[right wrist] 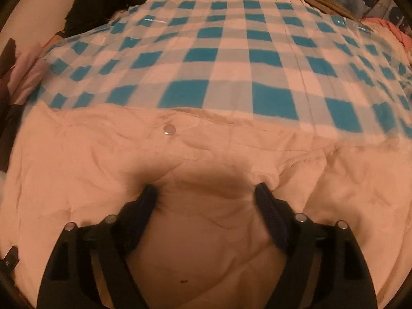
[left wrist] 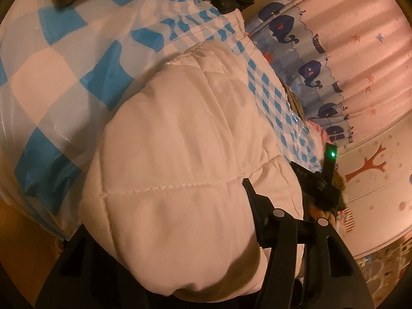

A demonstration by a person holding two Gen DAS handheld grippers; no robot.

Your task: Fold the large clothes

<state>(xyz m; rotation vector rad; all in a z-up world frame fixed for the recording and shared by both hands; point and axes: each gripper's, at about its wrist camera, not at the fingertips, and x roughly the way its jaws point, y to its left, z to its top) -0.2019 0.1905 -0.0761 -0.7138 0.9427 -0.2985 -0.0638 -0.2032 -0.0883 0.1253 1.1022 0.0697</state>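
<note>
Right gripper (right wrist: 206,190) angles down, fingers apart over the padded jacket (right wrist: 206,244); left fingers' state unclear.

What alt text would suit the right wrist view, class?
The right gripper, jaws wide apart, presses down onto a pale quilted coat with a silver snap. Beyond lies a blue-and-white checked cloth.

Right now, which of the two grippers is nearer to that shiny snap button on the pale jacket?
Right. The right gripper hangs open over the jacket, the snap button just beyond its fingertips. The left gripper's view shows only a quilted bulge between its fingers, no button.
</note>
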